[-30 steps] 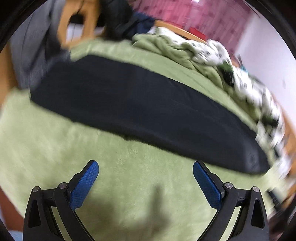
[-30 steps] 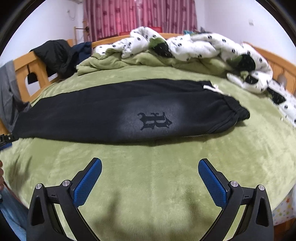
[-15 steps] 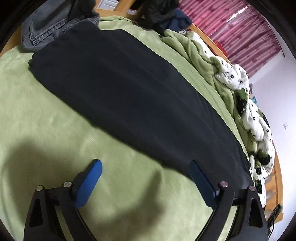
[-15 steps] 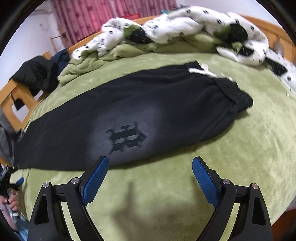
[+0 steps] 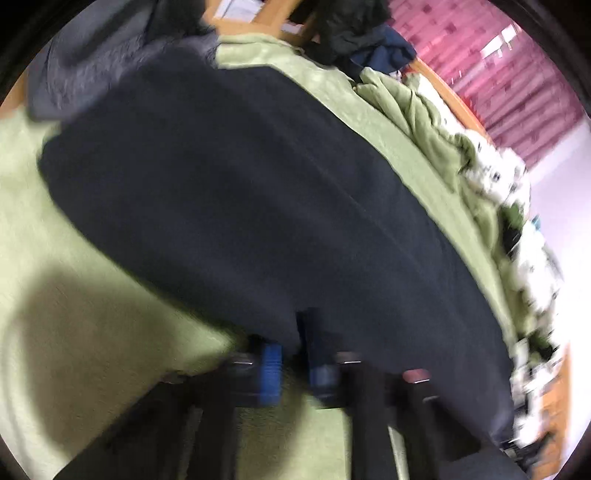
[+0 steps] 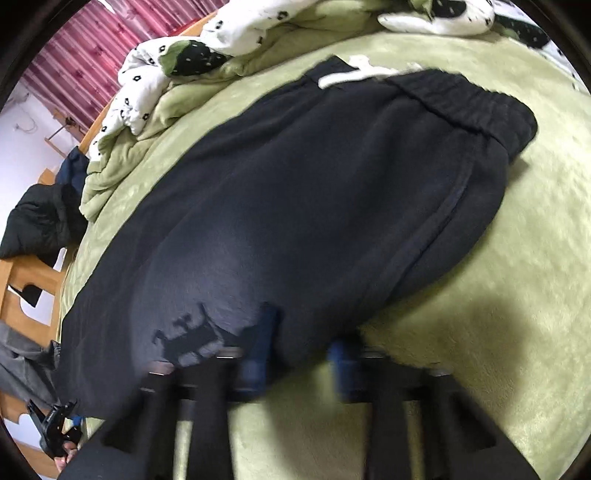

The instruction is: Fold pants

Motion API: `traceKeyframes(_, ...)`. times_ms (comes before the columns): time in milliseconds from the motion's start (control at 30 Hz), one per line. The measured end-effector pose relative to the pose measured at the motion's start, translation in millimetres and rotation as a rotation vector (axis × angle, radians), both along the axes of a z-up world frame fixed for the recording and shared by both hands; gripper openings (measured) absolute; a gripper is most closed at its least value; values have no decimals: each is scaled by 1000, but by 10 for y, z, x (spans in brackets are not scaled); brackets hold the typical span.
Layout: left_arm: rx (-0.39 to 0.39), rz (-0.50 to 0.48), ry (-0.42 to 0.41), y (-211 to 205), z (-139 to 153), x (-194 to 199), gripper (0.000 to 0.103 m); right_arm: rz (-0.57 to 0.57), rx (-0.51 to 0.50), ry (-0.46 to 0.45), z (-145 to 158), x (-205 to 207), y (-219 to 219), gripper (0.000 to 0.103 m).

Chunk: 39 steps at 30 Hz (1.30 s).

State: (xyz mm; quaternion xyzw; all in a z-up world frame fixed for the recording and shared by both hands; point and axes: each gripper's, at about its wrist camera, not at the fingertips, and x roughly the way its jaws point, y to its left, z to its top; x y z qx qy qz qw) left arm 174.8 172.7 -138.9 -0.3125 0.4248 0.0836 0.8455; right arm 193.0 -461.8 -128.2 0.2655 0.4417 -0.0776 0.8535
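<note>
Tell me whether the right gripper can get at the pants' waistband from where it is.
Probably not without moving: the right gripper sits at the near edge of the pants, while the waistband lies at the far end, with nothing on it.

Green blanket (image 6: 517, 277), spotted duvet (image 6: 229, 33), maroon curtains (image 5: 517, 74).

Your pants (image 6: 314, 206) are black with a white drawstring (image 6: 354, 72); your blanket (image 6: 517, 258) is green; your curtain (image 5: 517, 74) is pink.
</note>
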Motion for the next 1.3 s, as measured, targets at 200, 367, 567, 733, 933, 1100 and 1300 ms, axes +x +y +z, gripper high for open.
traceKeyframes(200, 149, -72, -185, -159, 734, -11, 9, 35, -116, -186, 652, -59, 208, 18)
traceKeyframes(367, 228, -127, -187, -141, 1013, 597, 9, 52, -82, -244, 940, 407, 173, 17)
traceKeyframes(567, 343, -142, -187, -235, 937, 1384, 10, 70, -231, -272, 1049, 1092, 324, 17)
traceKeyframes(733, 373, -165, -125, -416, 599, 1740, 19, 43, -188, -241, 779, 1563, 288, 41)
traceKeyframes(933, 387, -198, -171, -592, 629, 1561, 74, 91, -212, -126, 363, 1545, 385, 57)
traceKeyframes(1100, 387, -191, -185, -622, 783, 1095, 83, 56, -227, -142, 424, 1060, 329, 67)
traceKeyframes(1300, 288, -235, -126, -564, 610, 508, 84, -16, -170, -122, 378, 403, 199, 68)
